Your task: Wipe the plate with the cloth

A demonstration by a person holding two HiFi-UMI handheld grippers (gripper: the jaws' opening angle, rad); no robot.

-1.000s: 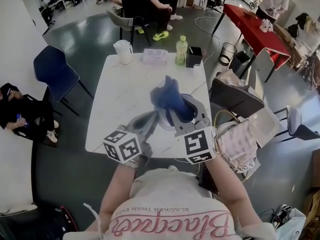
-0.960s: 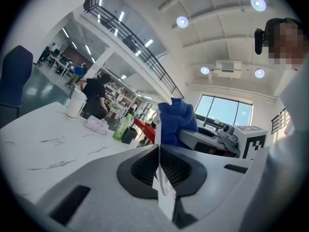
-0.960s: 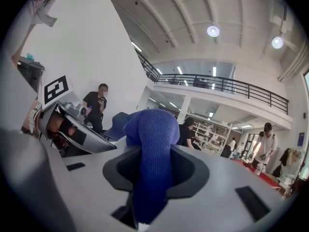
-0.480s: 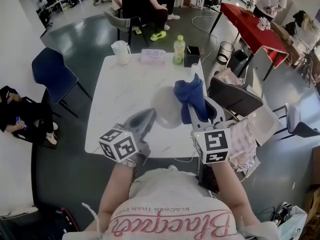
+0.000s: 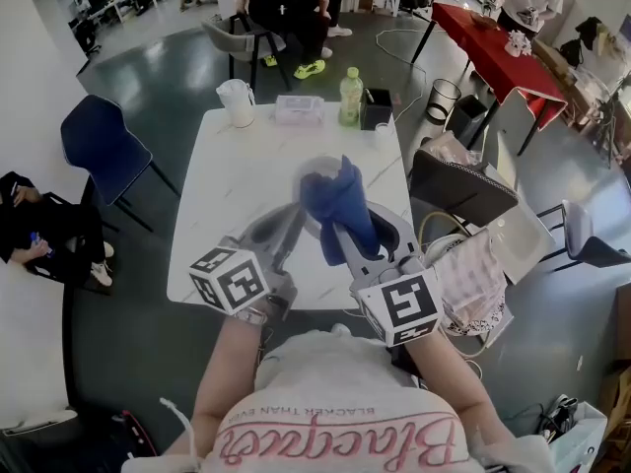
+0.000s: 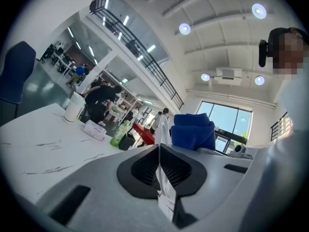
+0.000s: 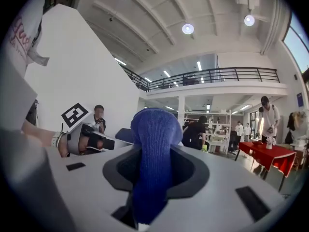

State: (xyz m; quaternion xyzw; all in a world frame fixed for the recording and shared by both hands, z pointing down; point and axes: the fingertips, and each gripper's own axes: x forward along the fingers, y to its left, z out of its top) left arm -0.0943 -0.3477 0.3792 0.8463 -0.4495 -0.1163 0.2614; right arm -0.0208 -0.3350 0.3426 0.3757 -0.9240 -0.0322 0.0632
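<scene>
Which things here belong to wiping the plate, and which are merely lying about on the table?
In the job: plate, clamped in the left gripper; blue cloth, clamped in the right gripper.

Lying about: white jug, tissue pack, green bottle, black box, all at the far edge of the table.

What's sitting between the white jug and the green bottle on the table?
A pale flat packet lies on the table between the white jug and the green bottle; the head view shows it.
</scene>
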